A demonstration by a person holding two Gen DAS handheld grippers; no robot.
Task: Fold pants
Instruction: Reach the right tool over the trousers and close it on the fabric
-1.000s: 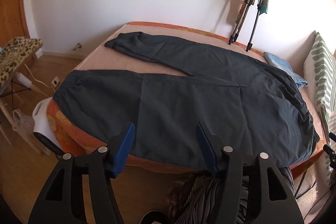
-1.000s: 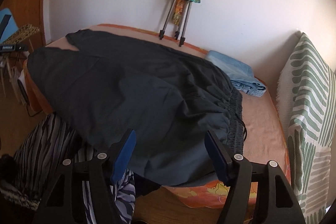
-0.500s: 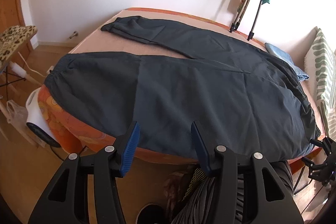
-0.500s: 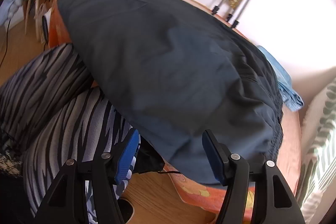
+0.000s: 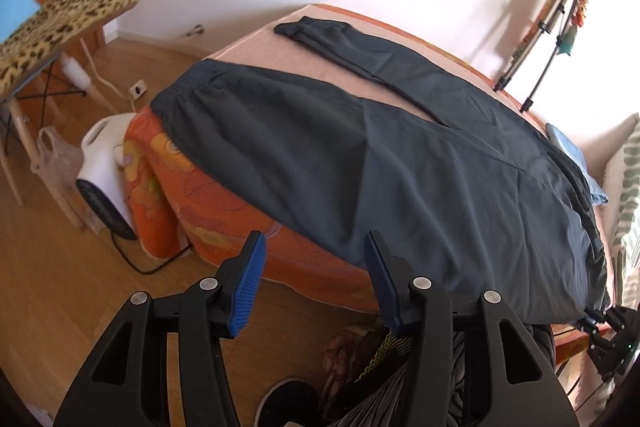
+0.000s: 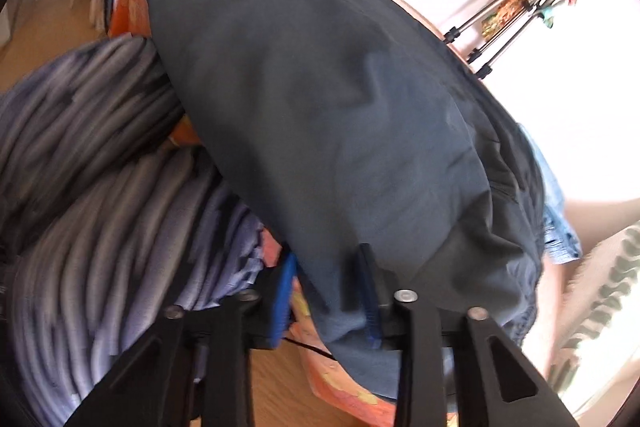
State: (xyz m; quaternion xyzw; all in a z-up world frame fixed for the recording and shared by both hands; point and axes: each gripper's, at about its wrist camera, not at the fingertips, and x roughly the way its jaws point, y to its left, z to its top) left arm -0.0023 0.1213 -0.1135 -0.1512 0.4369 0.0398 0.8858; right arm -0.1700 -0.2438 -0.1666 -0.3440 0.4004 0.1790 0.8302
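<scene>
Dark grey pants [image 5: 400, 163] lie spread flat on the bed, the two legs running to the far left and the waistband at the right. My left gripper [image 5: 314, 267] is open and empty, in front of the near edge of the nearer leg, apart from the cloth. My right gripper [image 6: 326, 283] is tilted, and its blue pads [image 6: 282, 301] stand on either side of the pants' [image 6: 340, 107] near hanging edge close to the waist, with a gap still between them. It also shows at the lower right of the left wrist view [image 5: 608, 335].
The bed [image 5: 224, 211] has an orange patterned side. A white fan heater [image 5: 106, 167] and a leopard-print ironing board [image 5: 52, 27] stand on the wood floor at left. A tripod [image 5: 548, 35] leans on the wall. Folded blue cloth [image 6: 556, 211] and a striped pillow [image 5: 628, 203] lie at right.
My right gripper has rolled, moved onto the pants' near edge by the waist and narrowed around it. My left gripper has swung left, bringing the floor and heater into view.
</scene>
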